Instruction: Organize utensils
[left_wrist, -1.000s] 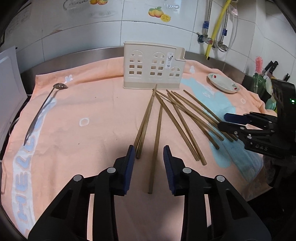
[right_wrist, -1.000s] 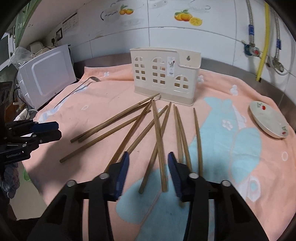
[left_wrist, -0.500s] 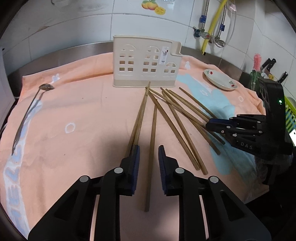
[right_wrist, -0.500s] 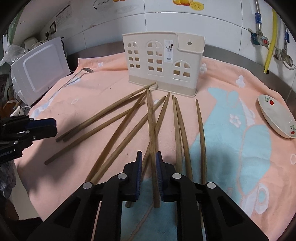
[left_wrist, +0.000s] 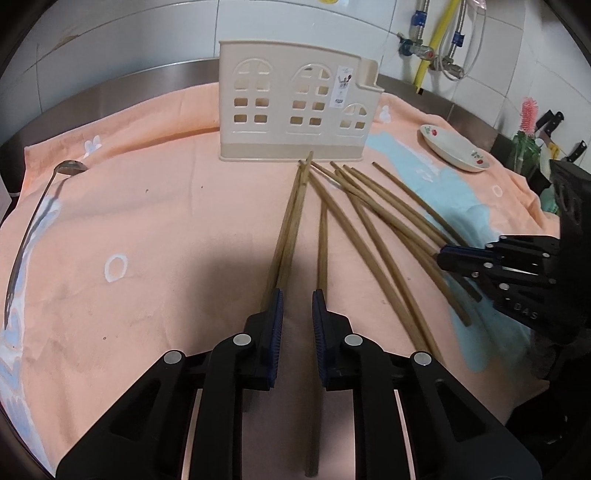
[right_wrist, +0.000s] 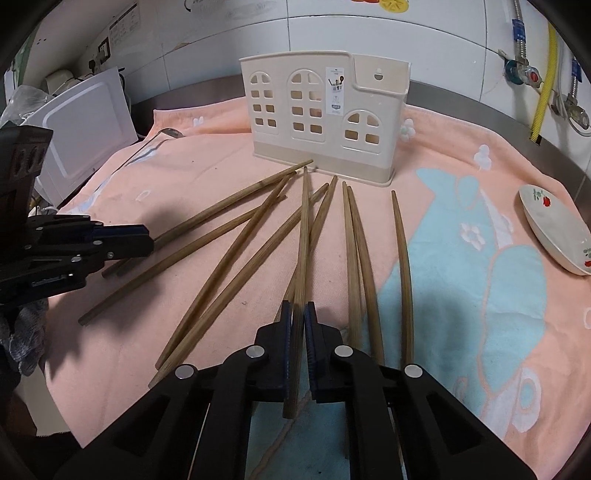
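Several wooden chopsticks (left_wrist: 373, 229) lie fanned on the peach towel in front of the cream utensil holder (left_wrist: 295, 114), also seen in the right wrist view (right_wrist: 325, 122). My right gripper (right_wrist: 297, 314) is shut on one chopstick (right_wrist: 303, 236) that points at the holder. My left gripper (left_wrist: 297, 301) is partly open and low over the towel. A pair of chopsticks (left_wrist: 291, 225) runs under its left finger and a single chopstick (left_wrist: 322, 243) under its right finger. Nothing is between the pads. A metal spoon (left_wrist: 33, 221) lies far left.
A small white dish (left_wrist: 456, 149) with red flowers sits at the right on the towel. A white microwave (right_wrist: 85, 129) stands at the left edge. Pipes and tiled wall are behind the holder. Knives (left_wrist: 554, 122) stand at the far right.
Both grippers have come down and forward toward the chopsticks. The right gripper has closed onto one chopstick. The left gripper narrowed from wide open, then opened slightly.
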